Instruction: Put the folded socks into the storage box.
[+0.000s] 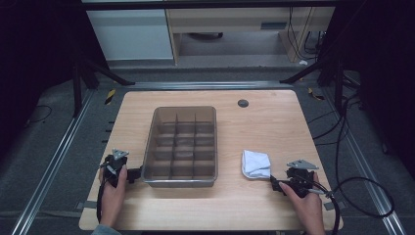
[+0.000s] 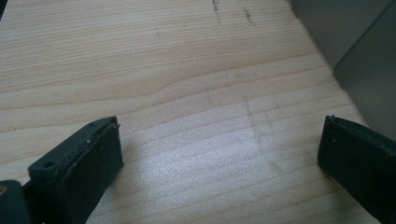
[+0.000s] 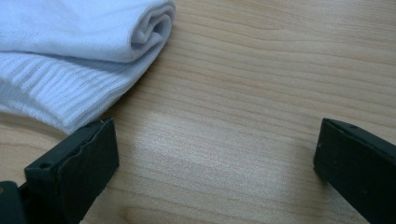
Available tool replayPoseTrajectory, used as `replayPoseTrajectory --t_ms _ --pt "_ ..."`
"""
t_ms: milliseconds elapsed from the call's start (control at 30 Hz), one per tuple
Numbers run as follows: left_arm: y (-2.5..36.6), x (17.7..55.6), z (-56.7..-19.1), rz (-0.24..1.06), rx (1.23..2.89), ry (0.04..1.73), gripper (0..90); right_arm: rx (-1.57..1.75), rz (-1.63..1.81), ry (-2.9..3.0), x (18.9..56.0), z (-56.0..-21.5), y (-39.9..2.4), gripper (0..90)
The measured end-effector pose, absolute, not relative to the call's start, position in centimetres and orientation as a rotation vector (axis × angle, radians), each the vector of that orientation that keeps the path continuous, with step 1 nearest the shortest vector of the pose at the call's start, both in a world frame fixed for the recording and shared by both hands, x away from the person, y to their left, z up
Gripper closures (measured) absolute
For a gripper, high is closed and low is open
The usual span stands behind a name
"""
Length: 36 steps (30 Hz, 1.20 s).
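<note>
Wooden table (image 1: pixel 254 205) – pale grain, rounded corners, small dark round grommet (image 1: pixel 243 103) near the far edge. On its left half sits a translucent grey plastic organiser bin (image 1: pixel 182 182), rectangular with rounded corners, split by thin dividers into a grid of compartments. In the left gripper view its smooth grey wall (image 2: pixel 369 60) runs down the right edge.

Folded white sock (image 1: pixel 256 163) lies on the right half of the table, well apart from the bin. Soft knit, ribbed cuff, rolled fold at the end, clear in the right gripper view (image 3: pixel 79 56).

Right gripper (image 1: pixel 277 183) sits low on the table just beside the sock's near corner, jaws wide apart, nothing between them but bare wood; the left one is right at the ribbed cuff – contact can't be told.

Left gripper (image 1: pixel 138 172) sits just beside the bin's near-left corner, jaws spread wide over bare wood, nothing gripped.

Black cable (image 1: pixel 364 196) loops off the right side onto the floor.
</note>
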<state>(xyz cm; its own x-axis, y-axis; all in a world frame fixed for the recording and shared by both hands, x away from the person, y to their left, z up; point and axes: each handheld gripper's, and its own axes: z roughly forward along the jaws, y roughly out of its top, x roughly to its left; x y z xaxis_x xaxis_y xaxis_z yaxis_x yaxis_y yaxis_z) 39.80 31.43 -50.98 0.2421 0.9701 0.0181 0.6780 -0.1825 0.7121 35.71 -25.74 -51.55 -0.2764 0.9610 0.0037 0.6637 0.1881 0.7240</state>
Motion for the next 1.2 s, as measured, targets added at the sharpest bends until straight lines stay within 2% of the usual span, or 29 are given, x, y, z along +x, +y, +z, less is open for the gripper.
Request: replayPoseTrajectory --t_ms 400,467,600,733,833,1200 --pt "31.5 39.6 -51.0 0.644 1.947 1.487 0.0 1.439 0.89 2.092 35.9 -51.5 -26.4 0.7" --pt "31.5 39.6 -51.0 0.644 1.947 1.487 0.0 1.391 0.88 2.157 35.8 -51.1 -26.6 6.1" --pt "31.5 39.6 -51.0 0.645 1.947 1.487 0.0 1.305 0.832 2.214 35.2 -49.9 -26.6 4.9" --pt "31.5 39.6 -51.0 0.643 1.952 1.482 0.0 1.179 0.761 2.335 34.5 -47.5 -26.5 10.5" --pt "31.5 39.6 -51.0 0.642 1.951 1.481 0.0 1.138 0.722 2.383 34.4 -46.7 -26.3 11.3" --pt "31.5 39.5 -51.0 0.641 1.951 1.48 0.0 0.925 0.617 2.526 36.3 -42.6 -23.8 23.2"
